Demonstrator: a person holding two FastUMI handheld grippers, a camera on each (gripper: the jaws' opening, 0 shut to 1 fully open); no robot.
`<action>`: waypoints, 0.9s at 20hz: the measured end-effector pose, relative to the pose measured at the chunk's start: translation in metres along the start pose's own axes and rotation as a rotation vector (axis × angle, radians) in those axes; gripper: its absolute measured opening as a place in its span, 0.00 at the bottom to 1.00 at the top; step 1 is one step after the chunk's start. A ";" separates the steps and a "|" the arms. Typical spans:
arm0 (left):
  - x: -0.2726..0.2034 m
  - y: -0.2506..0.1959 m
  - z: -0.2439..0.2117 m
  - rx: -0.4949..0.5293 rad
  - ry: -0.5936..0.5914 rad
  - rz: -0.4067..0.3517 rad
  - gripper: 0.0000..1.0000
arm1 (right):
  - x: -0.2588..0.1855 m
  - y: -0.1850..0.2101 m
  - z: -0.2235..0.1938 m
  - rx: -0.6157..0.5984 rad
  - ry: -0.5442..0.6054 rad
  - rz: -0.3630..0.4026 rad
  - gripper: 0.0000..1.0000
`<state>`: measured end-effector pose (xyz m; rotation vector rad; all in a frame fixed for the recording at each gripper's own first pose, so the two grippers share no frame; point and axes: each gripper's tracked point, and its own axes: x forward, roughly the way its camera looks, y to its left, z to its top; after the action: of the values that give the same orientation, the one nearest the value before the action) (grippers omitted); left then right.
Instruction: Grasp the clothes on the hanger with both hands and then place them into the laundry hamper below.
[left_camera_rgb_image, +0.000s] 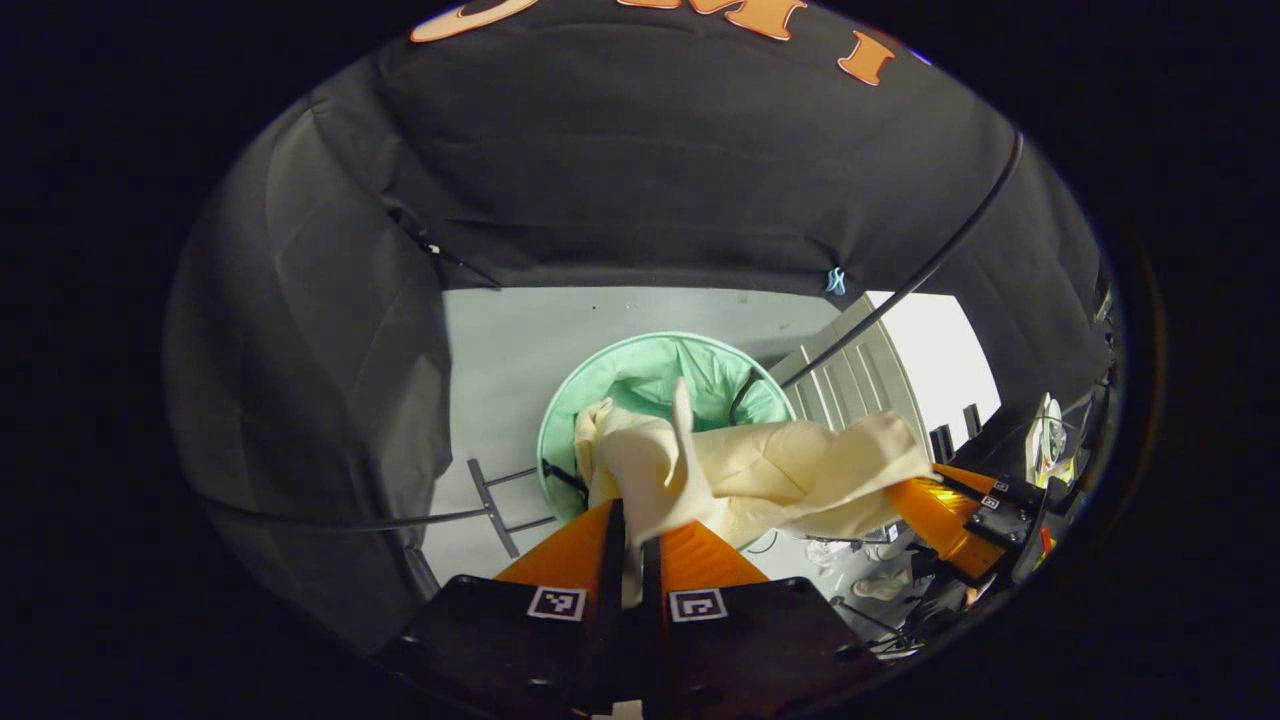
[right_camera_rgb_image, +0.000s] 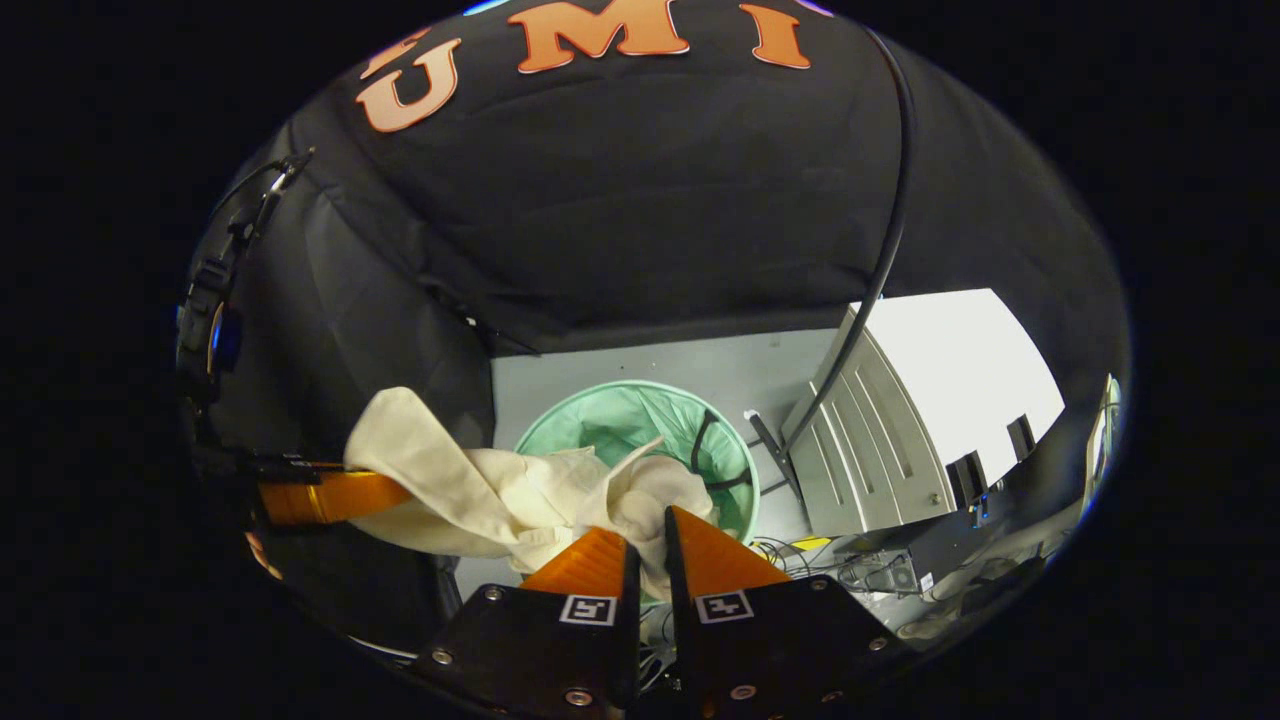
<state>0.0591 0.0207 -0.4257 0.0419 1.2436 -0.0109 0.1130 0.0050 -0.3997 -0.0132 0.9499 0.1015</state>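
Nearest the lens in the left gripper view, my left gripper (left_camera_rgb_image: 632, 535) has its two fingers pinched nearly together on a bunch of the cream garment (left_camera_rgb_image: 760, 470). In the right gripper view my right gripper (right_camera_rgb_image: 647, 545) is likewise clamped on a wad at the cloth's other end.

The garment hangs slack between the two, spread like a short hammock, and it sits directly above the mint-green laundry hamper (left_camera_rgb_image: 620, 375) on the grey floor (left_camera_rgb_image: 520, 340). I judge I hold it by both ends so it stays gathered and comes down inside the rim rather than draping over it. It is off the hanger and not yet inside the hamper.

Around it: a thin black cable (left_camera_rgb_image: 900, 290) runs from the upper right down toward the hamper's far rim, and a dark loop lies at that rim, which the cloth could catch on. To the right stands a white ribbed cabinet (right_camera_rgb_image: 870, 440). Loose wires and clutter (right_camera_rgb_image: 860, 570) lie on the floor near its base. To the hamper's left, a slim metal bar frame (left_camera_rgb_image: 495, 505) rests on the floor.
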 end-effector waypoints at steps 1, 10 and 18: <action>-0.003 0.000 0.000 -0.003 0.004 -0.006 0.28 | 0.001 0.002 -0.003 -0.001 0.003 0.010 0.19; -0.018 -0.001 -0.006 -0.019 -0.014 -0.001 0.84 | -0.011 -0.006 0.018 -0.031 -0.052 -0.022 0.90; -0.045 -0.001 -0.009 -0.020 -0.059 0.008 0.96 | -0.042 -0.014 0.033 -0.005 -0.108 -0.033 0.94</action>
<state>0.0358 0.0197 -0.3864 0.0288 1.1840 0.0072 0.1164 -0.0105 -0.3466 -0.0281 0.8412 0.0734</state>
